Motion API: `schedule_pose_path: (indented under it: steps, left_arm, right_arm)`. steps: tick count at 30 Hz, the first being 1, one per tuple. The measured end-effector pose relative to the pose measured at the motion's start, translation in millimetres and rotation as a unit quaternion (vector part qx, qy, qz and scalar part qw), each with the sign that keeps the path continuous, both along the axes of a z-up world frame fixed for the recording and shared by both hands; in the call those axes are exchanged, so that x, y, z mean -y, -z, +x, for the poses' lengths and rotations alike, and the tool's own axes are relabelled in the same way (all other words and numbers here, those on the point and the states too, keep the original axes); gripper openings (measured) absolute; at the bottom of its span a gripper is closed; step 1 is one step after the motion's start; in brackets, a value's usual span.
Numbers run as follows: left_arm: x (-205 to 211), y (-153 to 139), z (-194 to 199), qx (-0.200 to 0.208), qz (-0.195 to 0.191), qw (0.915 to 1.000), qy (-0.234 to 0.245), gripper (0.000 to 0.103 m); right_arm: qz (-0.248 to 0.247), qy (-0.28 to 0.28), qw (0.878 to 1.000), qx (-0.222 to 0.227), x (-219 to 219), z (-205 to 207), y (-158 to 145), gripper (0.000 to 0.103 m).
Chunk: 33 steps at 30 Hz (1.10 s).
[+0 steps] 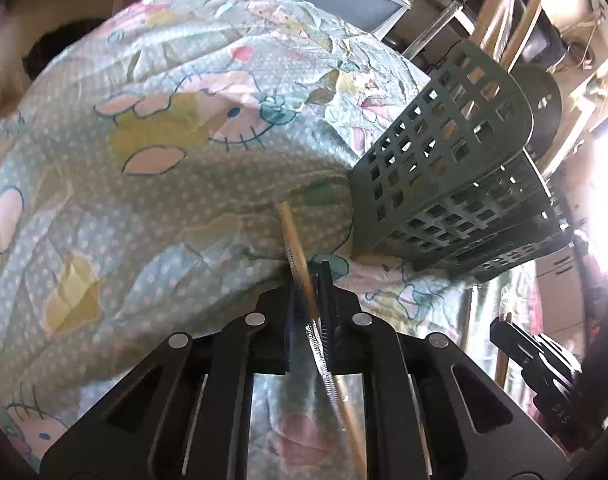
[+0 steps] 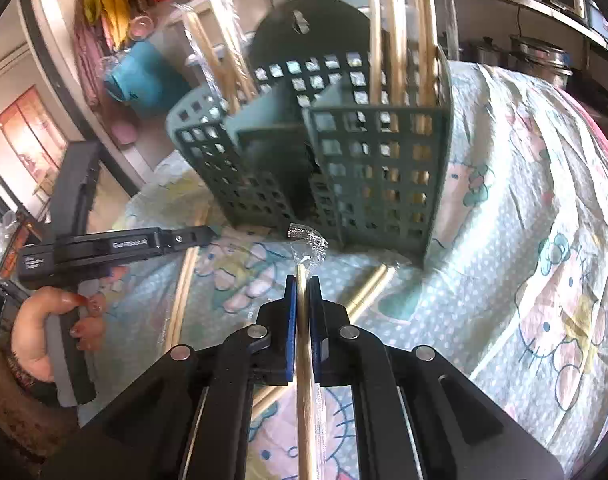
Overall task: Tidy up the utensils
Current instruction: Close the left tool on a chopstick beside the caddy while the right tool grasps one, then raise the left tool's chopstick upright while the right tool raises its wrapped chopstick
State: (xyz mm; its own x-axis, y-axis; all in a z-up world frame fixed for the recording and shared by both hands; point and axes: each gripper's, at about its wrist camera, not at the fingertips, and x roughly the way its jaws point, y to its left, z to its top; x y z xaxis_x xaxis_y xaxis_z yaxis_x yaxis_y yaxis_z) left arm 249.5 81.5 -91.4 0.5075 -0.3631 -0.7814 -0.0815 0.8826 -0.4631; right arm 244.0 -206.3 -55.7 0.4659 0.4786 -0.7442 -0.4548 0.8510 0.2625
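A grey-green perforated utensil holder (image 2: 344,152) stands on the patterned cloth; it also shows at the right in the left wrist view (image 1: 452,168). Several wrapped chopsticks (image 2: 400,40) stand in its right compartment and more (image 2: 220,68) in its left. My right gripper (image 2: 303,280) is shut on wrapped chopsticks (image 2: 304,360), just in front of the holder. My left gripper (image 1: 310,276) is shut on wrapped chopsticks (image 1: 300,256), left of the holder's base. It shows from the side in the right wrist view (image 2: 208,232).
Loose chopsticks (image 2: 368,288) lie on the cloth (image 1: 144,160) by the holder's base, and another pair (image 2: 182,292) lies at the left. Shelves and pots (image 2: 540,56) stand behind. The right gripper (image 1: 500,328) shows at the left view's right edge.
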Motion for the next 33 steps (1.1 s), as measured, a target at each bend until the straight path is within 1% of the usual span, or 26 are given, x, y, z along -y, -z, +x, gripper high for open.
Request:
schedule_pose_path:
  steps: [2,8,19,27,33]
  left_arm:
    - [-7,-2,-5,0.002,-0.018,0.9998,-0.004,0.005]
    - [-9,-27,-24,0.041,-0.024,0.9989,0.002,0.003]
    - [11,-79,-55,0.12,-0.01,0.9919,0.04,0.003]
    - [25,-99,-70,0.158,-0.005,0.9858,0.057,0.003]
    - [38,-114,-78,0.187,-0.002,0.9798,0.069,0.003]
  right_arm:
    - [0.003,-0.003,1.0,0.006,-5,3,-7,0.006]
    - [0.011,-0.017,0.999,0.031,-5,-5,-25,0.006]
    - [0.017,-0.032,0.997,0.067,-16,-18,-52,0.006]
    - [0.022,-0.028,0.995,0.09,-11,-33,-63,0.006]
    - [0.043,-0.013,0.993,0.105,1,-41,-74,0.006]
